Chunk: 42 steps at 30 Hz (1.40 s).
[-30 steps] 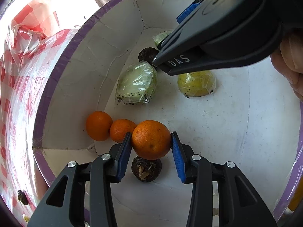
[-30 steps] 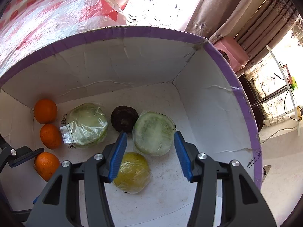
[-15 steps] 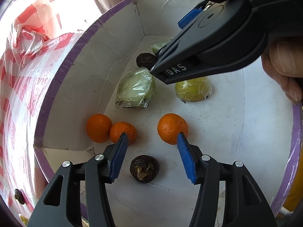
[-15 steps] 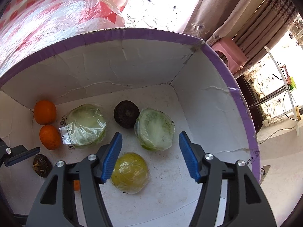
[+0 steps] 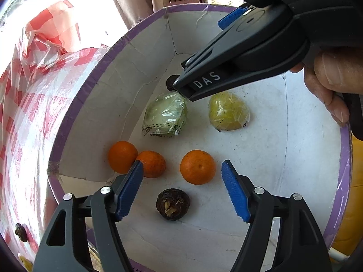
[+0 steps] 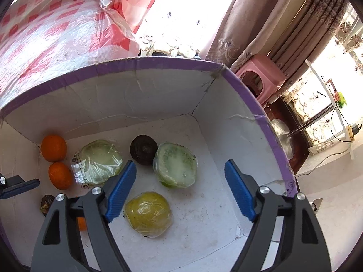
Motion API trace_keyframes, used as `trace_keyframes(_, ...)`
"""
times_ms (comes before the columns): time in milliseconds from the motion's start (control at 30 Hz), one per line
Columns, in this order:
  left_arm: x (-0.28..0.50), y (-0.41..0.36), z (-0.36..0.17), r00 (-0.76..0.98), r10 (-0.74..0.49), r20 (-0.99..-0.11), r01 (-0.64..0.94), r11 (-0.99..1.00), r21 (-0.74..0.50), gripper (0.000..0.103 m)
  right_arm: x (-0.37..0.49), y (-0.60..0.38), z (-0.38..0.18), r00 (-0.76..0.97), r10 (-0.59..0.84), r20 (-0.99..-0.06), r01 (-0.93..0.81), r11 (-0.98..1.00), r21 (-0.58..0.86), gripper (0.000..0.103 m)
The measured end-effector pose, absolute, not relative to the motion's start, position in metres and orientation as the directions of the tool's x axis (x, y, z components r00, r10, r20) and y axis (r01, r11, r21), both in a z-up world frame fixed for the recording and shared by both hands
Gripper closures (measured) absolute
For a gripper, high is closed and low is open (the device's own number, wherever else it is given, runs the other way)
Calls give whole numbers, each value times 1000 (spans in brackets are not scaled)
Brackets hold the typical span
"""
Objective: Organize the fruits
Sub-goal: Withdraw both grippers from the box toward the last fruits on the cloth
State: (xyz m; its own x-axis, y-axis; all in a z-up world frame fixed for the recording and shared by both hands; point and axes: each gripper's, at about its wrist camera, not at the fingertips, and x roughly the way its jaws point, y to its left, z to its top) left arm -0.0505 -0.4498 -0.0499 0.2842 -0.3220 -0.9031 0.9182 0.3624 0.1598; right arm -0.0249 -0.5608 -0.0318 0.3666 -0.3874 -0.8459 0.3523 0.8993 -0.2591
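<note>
Blue-padded fingers of the left gripper (image 5: 182, 187) fill the bottom of the left wrist view, spread wide after just opening, with nothing pinched between them. Just past the fingertips, inside a white box (image 5: 283, 170) with a purple rim, lie a dark wrinkled fruit (image 5: 172, 207) and, a little farther in, an orange (image 5: 197, 167) resting free on the box floor between the two pads but touching neither. To its left two more oranges (image 5: 136, 159) sit touching each other against the box wall. Farther in are a green fruit in clear wrap (image 5: 165, 117) and a yellow fruit in clear wrap (image 5: 228, 111), apart from each other. Above them the black body of the right gripper (image 6: 180, 188) reaches in from the upper right, held by a hand (image 5: 332, 83). In the right wrist view, its blue pads are also spread wide, having just opened, and they grip nothing. The yellow wrapped fruit lies low between them, near the left pad. Beyond it sit a second green wrapped fruit (image 6: 175, 165) and another dark round fruit (image 6: 143, 149), side by side and touching. Outside the box, a red-and-white checked plastic sheet (image 6: 56, 36) covers the worktop, with curtains (image 6: 261, 22) and a pink stool (image 6: 261, 79) farther back.
</note>
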Motion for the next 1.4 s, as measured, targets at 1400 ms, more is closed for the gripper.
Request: trace_keyframes(1400, 64, -140, 66, 781, -130, -610, 252, 961, 118, 14, 46, -329, 68, 662, -332, -672, 303, 939, -164, 2)
